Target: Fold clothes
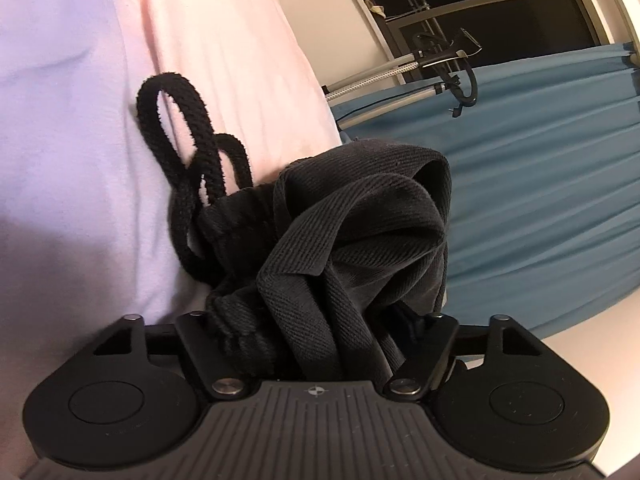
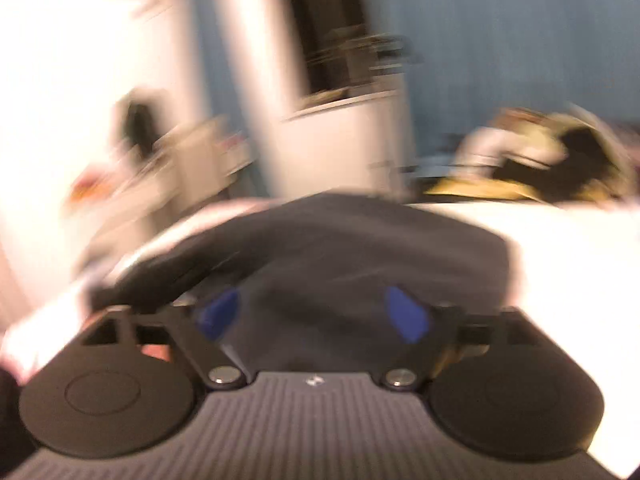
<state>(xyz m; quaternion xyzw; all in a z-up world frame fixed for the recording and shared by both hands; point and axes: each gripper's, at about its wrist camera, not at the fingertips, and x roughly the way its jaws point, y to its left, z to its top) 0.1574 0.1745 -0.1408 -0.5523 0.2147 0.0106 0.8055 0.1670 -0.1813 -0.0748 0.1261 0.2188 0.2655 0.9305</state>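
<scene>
A black ribbed-knit garment with a gathered waistband [image 1: 352, 220] is bunched in thick folds between the jaws of the left gripper [image 1: 316, 320]. The fingertips are buried in the cloth, so whether the jaws pinch it or merely straddle it cannot be told. Its black woven drawcord [image 1: 188, 152] spills out to the left in loose loops over a pale pink sheet [image 1: 224, 52] and a lilac cloth [image 1: 60, 140].

Behind stand a teal pleated curtain [image 1: 532, 176] on a metal rail [image 1: 372, 76], with a dark window [image 1: 500, 4] above.

The right wrist view is heavily blurred. The right gripper [image 2: 314, 312] has its jaws spread wide, the blue pads [image 2: 408, 312] apart, over a dark cloth mound [image 2: 340, 248] lying on a white bed surface [image 2: 560, 264]; the pads appear not to press it. A heap of yellow and dark clothes [image 2: 552, 160] sits beyond, to the right.
</scene>
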